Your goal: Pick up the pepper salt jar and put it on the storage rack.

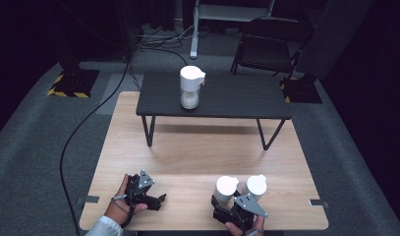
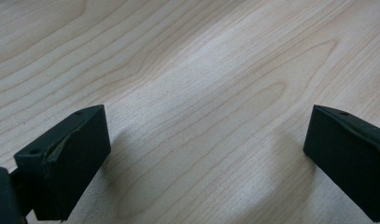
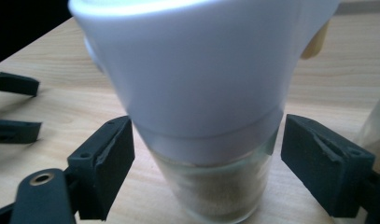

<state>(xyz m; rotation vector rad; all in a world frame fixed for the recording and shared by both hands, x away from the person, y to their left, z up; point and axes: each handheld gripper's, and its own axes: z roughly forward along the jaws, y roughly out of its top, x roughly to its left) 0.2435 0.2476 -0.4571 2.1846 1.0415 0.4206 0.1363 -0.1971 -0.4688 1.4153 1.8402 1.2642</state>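
A glass jar [image 1: 226, 188] with a white cap and pale powder inside stands at the front right of the wooden table [image 1: 197, 157]. My right gripper [image 1: 227, 202] is shut on it; in the right gripper view both pads sit against the jar [image 3: 201, 93] just under the cap, around my right gripper [image 3: 206, 140]. A second jar of the same kind [image 1: 256, 186] stands just right of it, and its edge shows beside the right jaw [image 3: 376, 126]. My left gripper [image 1: 158, 200] rests at the front left, open, with bare wood between its jaws [image 2: 206, 140].
A low black table [image 1: 237, 98] stands across the back of the wooden table, and a third white-capped jar [image 1: 191, 86] stands on it left of centre. A black chair [image 1: 269, 46] and cables lie on the floor beyond. My left gripper [image 3: 19, 107] shows at the left of the right gripper view.
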